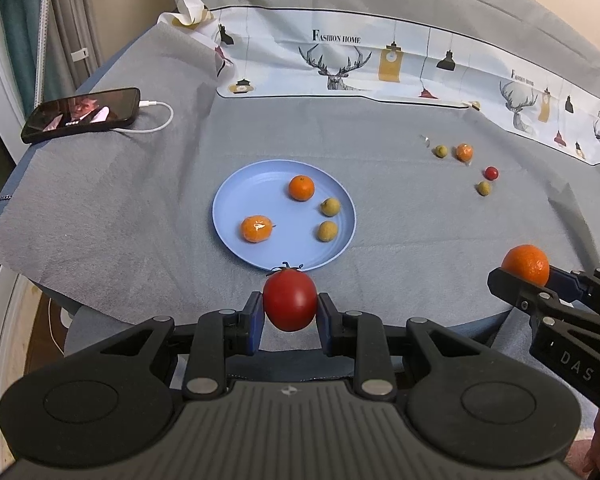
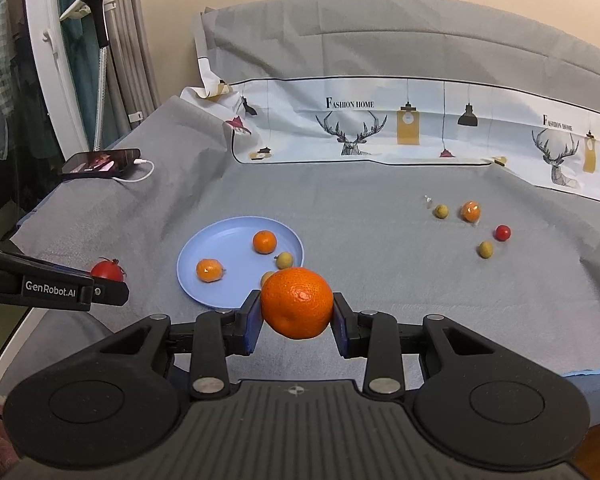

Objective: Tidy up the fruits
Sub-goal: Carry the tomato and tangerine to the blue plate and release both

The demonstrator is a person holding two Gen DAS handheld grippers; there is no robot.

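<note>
Two fruits are in hand at once: the left gripper point(image 1: 290, 306) is clamped on a cherry tomato point(image 1: 290, 300), its blue pads pressing both sides, and the right gripper point(image 2: 296, 310) is clamped the same way on a mandarin point(image 2: 297, 303). Both are held above the grey cloth point(image 1: 400, 220), on the near side of the blue plate point(image 1: 236, 188). The step in hand looks like delivery to that plate, which already carries two mandarins and two small yellow-green fruits. To do it well, I would bring the tomato forward over the near rim and lower it close to the plate floor before parting the jaws, since a round, smooth fruit let go from height would likely roll or knock its neighbours. The bare patch at the left and centre of the plate seems the safest landing spot. The mandarin should come in from the right, after the left gripper clears, so the two tools do not meet over the plate. Farther off on the cloth to the right, four fruits wait: a second cherry tomato point(image 1: 491, 173), a small wrapped orange fruit point(image 1: 464, 152) and two more yellow-green fruits. A phone point(image 1: 80, 114) on its charging cable lies at the far left, well apart from the work.
</note>
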